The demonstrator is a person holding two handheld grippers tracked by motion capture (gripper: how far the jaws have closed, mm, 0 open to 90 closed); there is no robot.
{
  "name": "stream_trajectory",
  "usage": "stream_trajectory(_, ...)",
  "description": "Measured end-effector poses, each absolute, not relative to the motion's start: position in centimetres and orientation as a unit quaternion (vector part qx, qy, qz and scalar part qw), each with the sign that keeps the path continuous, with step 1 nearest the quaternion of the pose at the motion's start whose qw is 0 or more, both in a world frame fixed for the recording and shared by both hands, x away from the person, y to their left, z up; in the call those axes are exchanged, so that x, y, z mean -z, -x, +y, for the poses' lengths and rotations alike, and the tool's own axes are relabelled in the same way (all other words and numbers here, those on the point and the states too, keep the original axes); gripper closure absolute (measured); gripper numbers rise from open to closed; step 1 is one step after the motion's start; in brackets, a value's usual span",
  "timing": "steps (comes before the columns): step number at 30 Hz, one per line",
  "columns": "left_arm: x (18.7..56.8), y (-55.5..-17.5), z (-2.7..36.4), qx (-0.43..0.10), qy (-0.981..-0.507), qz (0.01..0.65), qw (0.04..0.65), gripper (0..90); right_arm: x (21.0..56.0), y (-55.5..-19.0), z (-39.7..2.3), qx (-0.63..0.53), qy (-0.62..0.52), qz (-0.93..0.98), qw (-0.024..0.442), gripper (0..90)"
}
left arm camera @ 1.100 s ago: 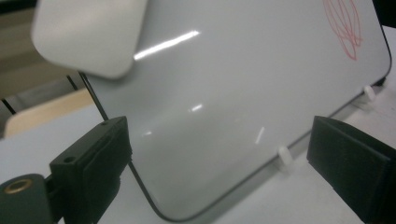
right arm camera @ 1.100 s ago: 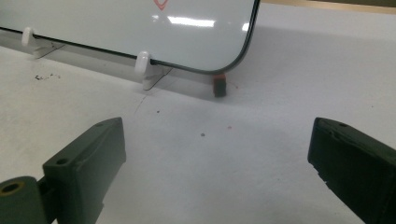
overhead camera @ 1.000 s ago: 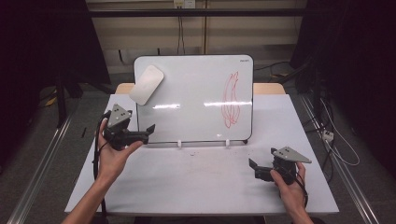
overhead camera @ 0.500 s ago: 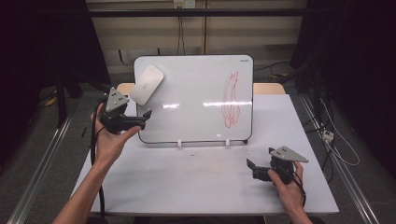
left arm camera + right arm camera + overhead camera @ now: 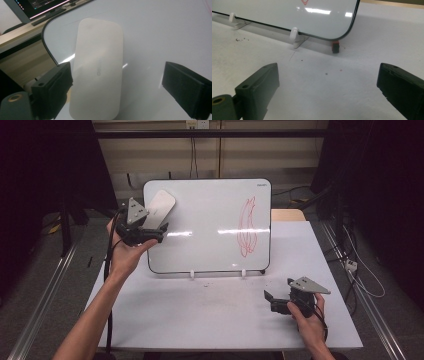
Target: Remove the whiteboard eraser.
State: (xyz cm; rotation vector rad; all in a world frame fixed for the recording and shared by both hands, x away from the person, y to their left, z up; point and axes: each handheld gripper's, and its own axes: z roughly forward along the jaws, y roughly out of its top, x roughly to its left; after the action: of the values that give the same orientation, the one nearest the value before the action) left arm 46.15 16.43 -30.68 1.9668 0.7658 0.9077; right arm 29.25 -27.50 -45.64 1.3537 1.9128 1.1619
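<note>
Eraser: a pale, rounded-rectangle eraser (image 5: 159, 208) sits tilted on the upper left corner of the whiteboard, upper left of centre in the high view; in the left gripper view (image 5: 98, 72) it runs from the top centre down to the bottom of the frame.
Left gripper: the left gripper (image 5: 152, 231) is held up at the eraser, just below it in the high view. Its jaws have just been closing a little, with the eraser between them; the left jaw lies at the eraser's edge, the right jaw stands well clear, so nothing is gripped.
Whiteboard: a white board (image 5: 210, 215) with a thin black rim stands propped on small white clip feet (image 5: 295, 34) at the back centre of the table. Red scribbles (image 5: 248, 226) mark its right half.
Small object: a tiny red and black piece (image 5: 335, 46) lies on the table under the board's lower corner, upper centre of the right gripper view.
Right gripper: the right gripper (image 5: 272, 301) rests low at the lower right of the high view, jaws spread wide over bare table, holding nothing.
Surface: a white table (image 5: 210, 312), lightly speckled with dark crumbs.
Room: dark surroundings, a beige wall with cables at the top, grey floor with rails on both sides.
</note>
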Motion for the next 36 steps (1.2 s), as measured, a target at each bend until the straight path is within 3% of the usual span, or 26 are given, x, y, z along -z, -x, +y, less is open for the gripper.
stream_trajectory(28,31.9,-49.7,14.5,-0.405,-0.790,0.308,0.341,29.0,45.6,-29.2,-27.4,-0.431,-0.496,0.709,0.257,4.2)
stream_trajectory(36,32.3,-50.0,14.4,-0.405,-0.790,0.315,0.336,29.9,45.7,-29.2,-27.5,-0.429,-0.496,0.710,0.256,4.2)
